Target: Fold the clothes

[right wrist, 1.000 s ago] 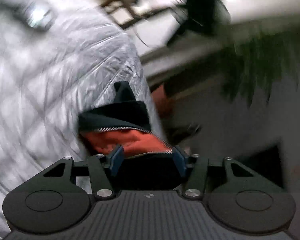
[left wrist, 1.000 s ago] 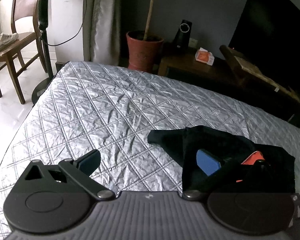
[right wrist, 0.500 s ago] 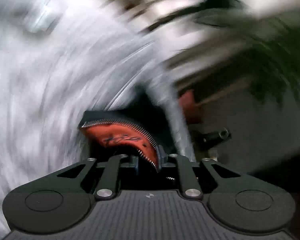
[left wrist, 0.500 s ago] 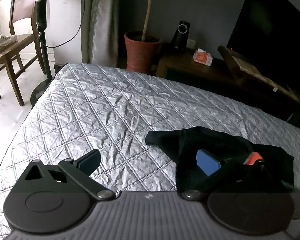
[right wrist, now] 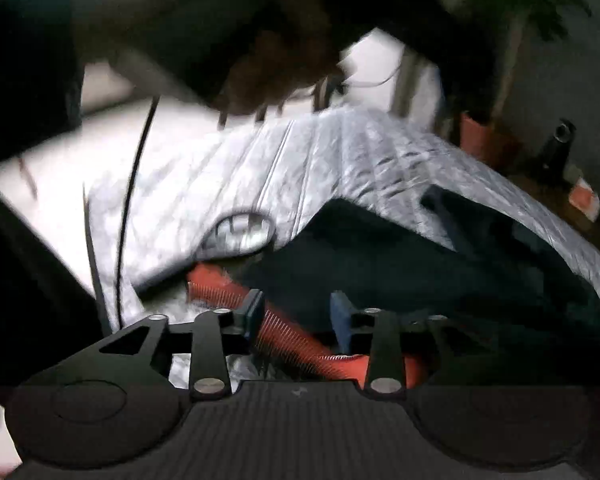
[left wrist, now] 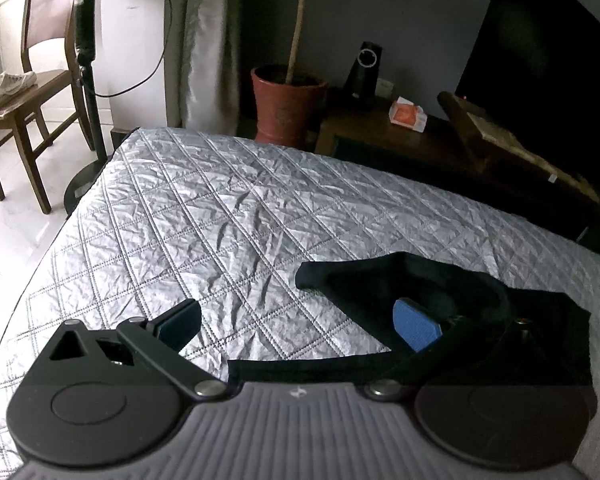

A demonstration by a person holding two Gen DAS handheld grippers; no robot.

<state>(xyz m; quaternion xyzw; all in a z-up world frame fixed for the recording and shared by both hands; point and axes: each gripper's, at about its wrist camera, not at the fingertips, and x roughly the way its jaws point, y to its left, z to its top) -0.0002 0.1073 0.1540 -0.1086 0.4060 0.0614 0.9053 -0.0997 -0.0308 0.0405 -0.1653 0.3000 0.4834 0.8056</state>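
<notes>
A dark garment [left wrist: 440,292] lies on a bed covered by a silver quilt [left wrist: 228,216]. It sits near the bed's right edge in the left wrist view, with one narrow end reaching toward the middle of the quilt.

The left claw [left wrist: 300,320] is spread wide. Its left finger hangs over bare quilt and its right finger, with a blue pad, is over the dark cloth. Nothing is between them, so it grips nothing. Held this way, it seems ready to pin or catch the cloth, though that is a guess.

The right wrist view is blurred. The right claw [right wrist: 296,316] is released, with a gap between its fingers. An orange strip [right wrist: 292,340] with a zip-like toothed edge, likely the garment's lining, runs through that gap. It touches or passes just beside the left finger, but neither finger presses it. Most of the garment spreads beyond the claw, toward the bed's far edge in this view.

The garment looks bunched, not flat, with lining showing. This fits either a fold part-way made or cloth just laid down for straightening.

A plant pot [left wrist: 288,104] and chair [left wrist: 28,92] stand beyond the bed.
</notes>
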